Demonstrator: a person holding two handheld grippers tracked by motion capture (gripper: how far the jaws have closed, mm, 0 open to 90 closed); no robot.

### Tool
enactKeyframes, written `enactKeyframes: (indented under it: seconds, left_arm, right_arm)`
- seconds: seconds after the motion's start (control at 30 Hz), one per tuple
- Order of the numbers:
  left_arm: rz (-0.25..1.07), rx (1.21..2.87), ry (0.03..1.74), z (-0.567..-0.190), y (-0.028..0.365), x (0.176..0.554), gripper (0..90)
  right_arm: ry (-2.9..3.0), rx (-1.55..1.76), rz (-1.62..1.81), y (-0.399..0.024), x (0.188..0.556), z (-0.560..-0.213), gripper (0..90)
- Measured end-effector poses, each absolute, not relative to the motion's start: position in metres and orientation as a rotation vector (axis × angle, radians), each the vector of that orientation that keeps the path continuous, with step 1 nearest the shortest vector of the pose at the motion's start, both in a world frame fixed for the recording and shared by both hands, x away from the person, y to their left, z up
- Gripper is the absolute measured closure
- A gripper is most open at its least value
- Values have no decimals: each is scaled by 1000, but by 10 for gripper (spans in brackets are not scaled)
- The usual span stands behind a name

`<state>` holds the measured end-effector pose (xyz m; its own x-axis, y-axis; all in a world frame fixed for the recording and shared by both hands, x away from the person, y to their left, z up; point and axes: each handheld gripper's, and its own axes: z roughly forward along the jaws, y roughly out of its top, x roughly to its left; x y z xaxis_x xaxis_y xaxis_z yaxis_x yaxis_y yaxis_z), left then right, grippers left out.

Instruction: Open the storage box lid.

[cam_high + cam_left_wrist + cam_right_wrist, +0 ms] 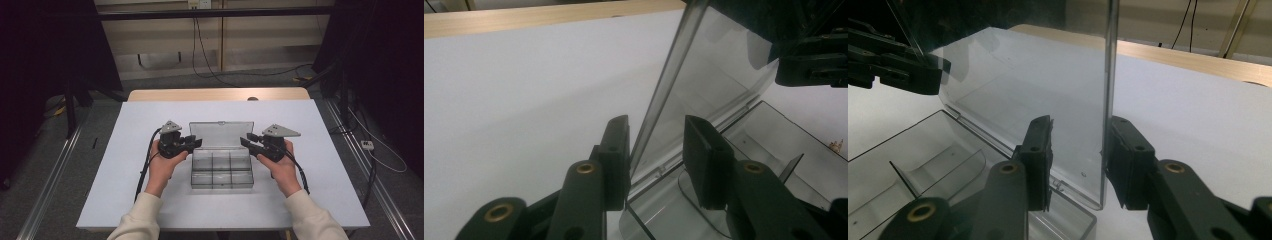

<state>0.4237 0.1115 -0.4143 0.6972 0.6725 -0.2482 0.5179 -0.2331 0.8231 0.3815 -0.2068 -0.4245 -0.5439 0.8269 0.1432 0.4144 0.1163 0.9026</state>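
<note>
Black jaws of the left gripper (655,160) are seen at the bottom of the left gripper view, set astride the left edge of the raised lid (704,95) of a clear plastic box. One jaw stands behind the lid panel, the other in front of it. A gap is visible between the lid and the front pad, so no firm clamp can be confirmed; the jaws are held at a middling width.

The right gripper (1078,160) is seen likewise in its own view, with the lid's right edge (1108,100) standing upright between the two jaws. That edge runs close against the right-hand pad; whether it is pressed cannot be told.

In the high view the left gripper (195,143) and right gripper (245,142) are found at frame centre, each at one side of the lid (221,134), each in a hand with a cream sleeve.

No brand, label or writing can be read on any item.

The box (221,170) is transparent, smoky grey, and divided into small compartments in two rows. It lies open at the centre of a white table (320,165), with the lid tilted up at the far side. A wooden strip (215,94) is noted along the far edge of the table.
</note>
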Motion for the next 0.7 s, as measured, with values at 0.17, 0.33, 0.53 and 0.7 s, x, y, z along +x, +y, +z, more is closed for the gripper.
enactKeyframes:
  seconds: [0.17, 0.33, 0.53, 0.7]
  left_arm:
    - [188, 1895, 932, -415, 111, 426, 645]
    - [188, 1892, 937, -416, 110, 428, 645]
    - [199, 1887, 950, -417, 109, 430, 646]
    - [200, 1880, 960, -419, 107, 432, 646]
  right_arm:
    - [1999, 1213, 1410, -206, 384, -426, 643]
    - [2000, 1219, 1405, -206, 387, -427, 641]
    - [1995, 1226, 1398, -205, 390, -429, 637]
    - [1993, 1242, 1399, -205, 392, -430, 628]
